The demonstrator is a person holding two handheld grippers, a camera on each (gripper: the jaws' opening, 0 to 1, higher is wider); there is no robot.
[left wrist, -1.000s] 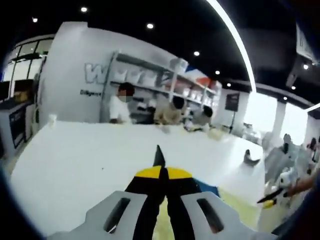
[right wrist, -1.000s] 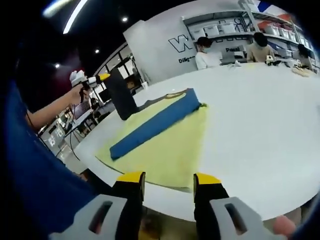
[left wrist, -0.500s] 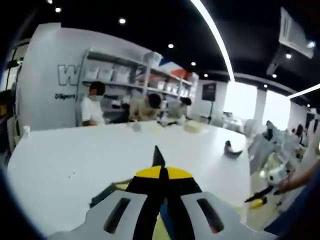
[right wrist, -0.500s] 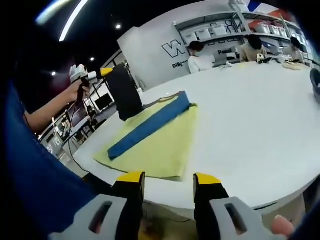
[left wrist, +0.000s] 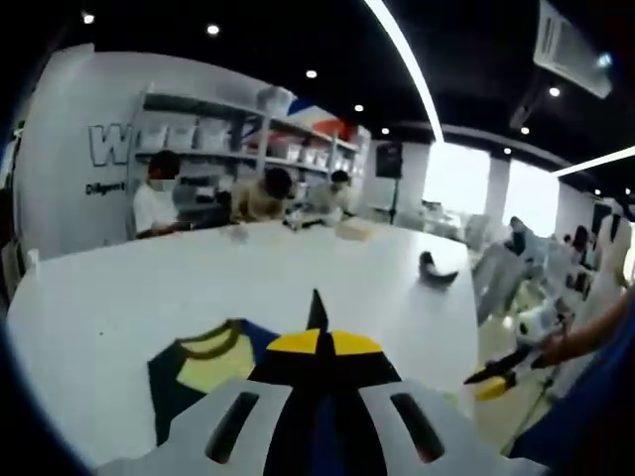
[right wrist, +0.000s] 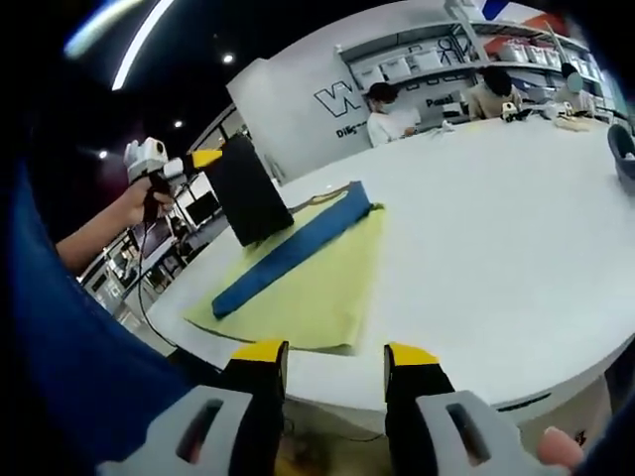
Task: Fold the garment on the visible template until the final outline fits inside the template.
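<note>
The garment lies folded as a long blue strip (right wrist: pixel 288 248) along the yellow template (right wrist: pixel 317 293) on the white table (right wrist: pixel 496 218). Its black part (right wrist: pixel 243 188) hangs lifted from my left gripper (right wrist: pixel 203 159), held in a hand at the left. In the left gripper view that gripper (left wrist: pixel 317 342) is shut, with a sliver of black cloth sticking up between its jaws, and the garment's dark body with a yellow-edged collar (left wrist: pixel 198 367) lies below. My right gripper (right wrist: pixel 335 352) stands open over the near table edge, holding nothing, and appears as the right gripper (left wrist: pixel 486 382) at the right.
Several people (right wrist: pixel 382 109) sit at the far side of the table before shelves. A small dark object (left wrist: pixel 435 270) lies on the table, far from the template. The tabletop (left wrist: pixel 198 288) beyond the garment is bare white.
The left view has swung and tipped down, so the garment's collar now shows below the jaws. The black part stays lifted in the left gripper. The right gripper has hardly moved.
</note>
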